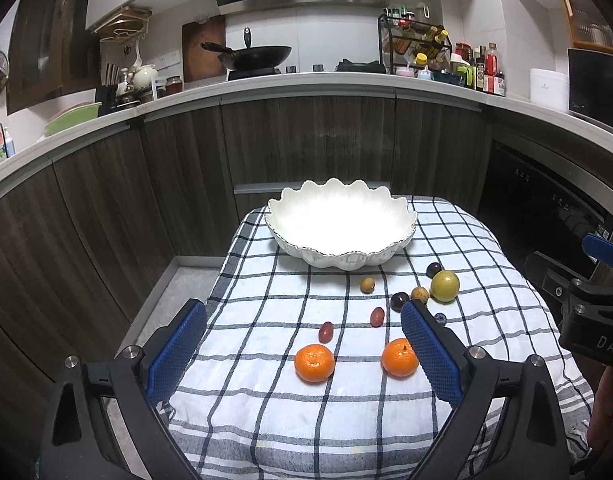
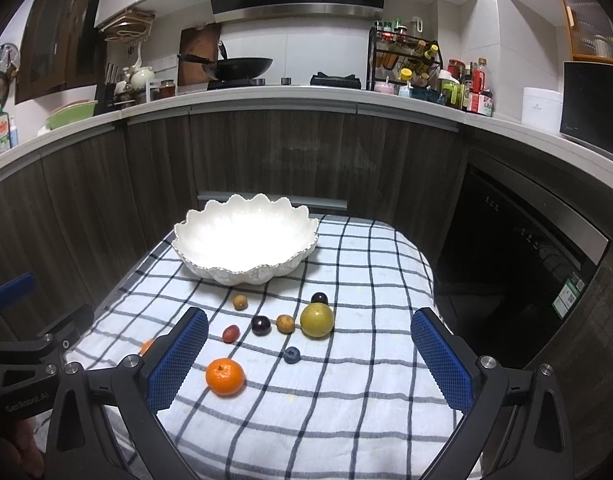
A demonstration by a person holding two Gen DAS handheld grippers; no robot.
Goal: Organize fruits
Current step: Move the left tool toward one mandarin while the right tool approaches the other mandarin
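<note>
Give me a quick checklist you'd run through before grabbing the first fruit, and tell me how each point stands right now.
1. Bowl empty and upright, ready for fruit: ok.
2. Left gripper open, holding nothing: ok.
3. Right gripper open, holding nothing: ok.
4. Fruit all on the cloth, none in the bowl yet: ok.
5. Easy first pick: the two oranges lie nearest, apart from the rest: ok.
6. Crowding: the green fruit sits tight beside small ones; whether they touch: cannot tell.
</note>
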